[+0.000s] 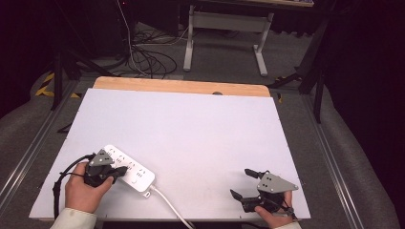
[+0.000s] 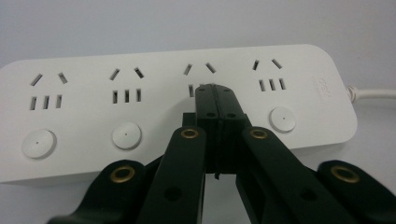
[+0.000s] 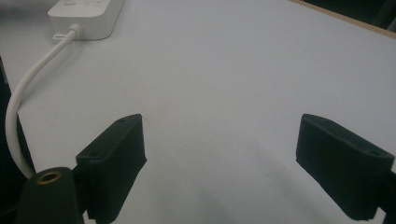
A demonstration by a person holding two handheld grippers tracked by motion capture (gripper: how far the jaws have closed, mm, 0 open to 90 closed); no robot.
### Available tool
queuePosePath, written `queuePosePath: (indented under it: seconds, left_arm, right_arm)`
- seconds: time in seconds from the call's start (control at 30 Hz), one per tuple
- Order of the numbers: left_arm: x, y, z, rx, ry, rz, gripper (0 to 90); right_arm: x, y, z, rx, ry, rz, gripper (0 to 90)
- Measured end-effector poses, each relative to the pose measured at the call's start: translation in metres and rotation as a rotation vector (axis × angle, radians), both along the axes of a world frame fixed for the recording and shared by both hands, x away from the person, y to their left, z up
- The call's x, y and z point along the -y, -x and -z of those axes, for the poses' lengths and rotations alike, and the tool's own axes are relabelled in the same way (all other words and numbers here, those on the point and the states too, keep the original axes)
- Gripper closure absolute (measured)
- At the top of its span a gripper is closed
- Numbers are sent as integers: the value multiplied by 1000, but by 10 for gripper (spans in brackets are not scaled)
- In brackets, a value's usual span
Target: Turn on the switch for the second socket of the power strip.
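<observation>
Left gripper [image 2: 215,91] has its jaws pressed fully together, holding nothing; the closed tips rest on or just above the strip's face at the third outlet, where its button would sit. Right gripper [image 3: 219,158] stands wide apart and empty, over bare table near the front right corner, well apart from the strip.

1. Table [image 1: 191,124]: a flat white board with a wooden strip along the far edge. It gives a smooth, level base, so light items may slide on it.
2. Strip [image 1: 131,171]: a white power strip lying flat near the front left corner, angled, its four outlets facing up. The shell looks rigid, hard plastic, light to moderate in weight, and smooth enough to slip. Judged best hold: across the two long sides, near the middle, not on the face.
3. Cord [image 1: 169,206]: a white cable leaving the strip's end and running off the front edge. It looks flexible and will drag on the strip if the strip is moved.
4. Buttons [image 2: 126,135]: round, one per outlet; they likely need a short, square push from closed tips.
</observation>
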State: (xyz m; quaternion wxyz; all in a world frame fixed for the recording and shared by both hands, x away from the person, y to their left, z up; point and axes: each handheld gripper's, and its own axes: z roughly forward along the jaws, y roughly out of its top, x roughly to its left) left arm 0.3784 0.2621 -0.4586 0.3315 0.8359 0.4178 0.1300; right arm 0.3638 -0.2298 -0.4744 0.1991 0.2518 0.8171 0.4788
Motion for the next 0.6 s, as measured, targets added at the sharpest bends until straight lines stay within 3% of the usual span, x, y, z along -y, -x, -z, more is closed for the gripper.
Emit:
queuePosePath:
  seconds: [0.27,0.6]
  left_arm:
    - [2,1,0,11,-17,-3,896]
    - [1,1,2,10,2,-6,897]
  right_arm:
    - [0,0,0,0,0,0,162]
    - [0,0,0,0,1,0,162]
